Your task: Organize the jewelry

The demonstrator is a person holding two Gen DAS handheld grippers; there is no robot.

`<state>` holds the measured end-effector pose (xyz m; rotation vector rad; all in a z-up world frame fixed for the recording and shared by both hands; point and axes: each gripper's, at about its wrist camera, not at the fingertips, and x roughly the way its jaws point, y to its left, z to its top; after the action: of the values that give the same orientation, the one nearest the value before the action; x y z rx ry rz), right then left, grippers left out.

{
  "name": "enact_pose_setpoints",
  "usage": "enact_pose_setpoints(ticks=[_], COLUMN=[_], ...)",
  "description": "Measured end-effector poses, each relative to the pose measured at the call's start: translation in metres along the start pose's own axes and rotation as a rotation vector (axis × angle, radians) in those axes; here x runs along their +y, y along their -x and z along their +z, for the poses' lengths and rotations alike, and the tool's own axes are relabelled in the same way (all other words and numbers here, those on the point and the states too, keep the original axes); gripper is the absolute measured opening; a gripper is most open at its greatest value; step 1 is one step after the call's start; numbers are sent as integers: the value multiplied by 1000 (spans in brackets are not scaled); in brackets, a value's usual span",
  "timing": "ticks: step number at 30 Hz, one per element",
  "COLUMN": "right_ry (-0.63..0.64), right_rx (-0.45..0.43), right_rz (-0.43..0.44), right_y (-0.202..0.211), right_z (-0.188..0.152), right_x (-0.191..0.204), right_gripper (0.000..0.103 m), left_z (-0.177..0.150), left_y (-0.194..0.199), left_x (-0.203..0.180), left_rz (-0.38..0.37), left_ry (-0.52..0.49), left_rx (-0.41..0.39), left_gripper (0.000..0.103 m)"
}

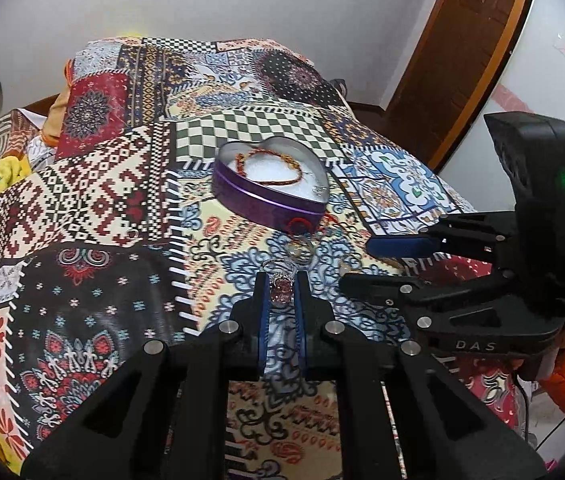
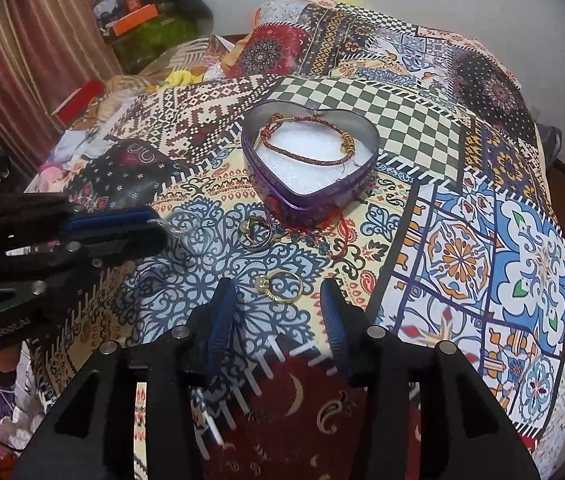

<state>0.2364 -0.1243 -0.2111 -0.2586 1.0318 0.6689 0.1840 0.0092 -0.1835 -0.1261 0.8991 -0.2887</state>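
A purple heart-shaped tin [image 1: 266,200] [image 2: 260,178] stands open on the patterned bed cover, with a red braided bracelet [image 1: 278,168] [image 2: 306,142] on its white lining. My left gripper [image 1: 281,290] [image 2: 162,226] is shut on a silver ring with a pink stone [image 1: 281,292], held just above the cover. My right gripper [image 2: 278,292] [image 1: 358,264] is open, its fingers either side of a gold ring [image 2: 280,284] lying on the cover. Another gold ring [image 2: 256,232] [image 1: 300,250] and a red cord bracelet [image 2: 322,232] [image 1: 302,224] lie by the tin's tip.
The patchwork cover [image 1: 122,200] [image 2: 482,240] drapes over a bed. Piled clothes and boxes [image 2: 134,20] sit at the far left by a striped curtain. A wooden door [image 1: 462,52] and a white panel are at the right.
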Motion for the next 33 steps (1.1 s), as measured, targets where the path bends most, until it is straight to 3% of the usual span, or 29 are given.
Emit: enact_pose_setpoints(ticks=[5, 9, 16, 33], right_ry=[19, 10, -7, -55], right_rx=[13, 10, -12, -262], right_rz=[1, 14, 14, -43], right_y=[-9, -12, -7, 65], right_z=[1, 2, 2, 24], right_x=[2, -2, -2, -8], right_gripper=[40, 24, 23, 23], left_z=[-1, -2, 3, 40], left_y=[-3, -5, 4, 42], left_x=[8, 9, 5, -2], left_rz=[1, -7, -13, 32], left_ry=[24, 32, 29, 3], left_rx=[-9, -9, -33, -171], left_gripper=[10, 10, 10, 10])
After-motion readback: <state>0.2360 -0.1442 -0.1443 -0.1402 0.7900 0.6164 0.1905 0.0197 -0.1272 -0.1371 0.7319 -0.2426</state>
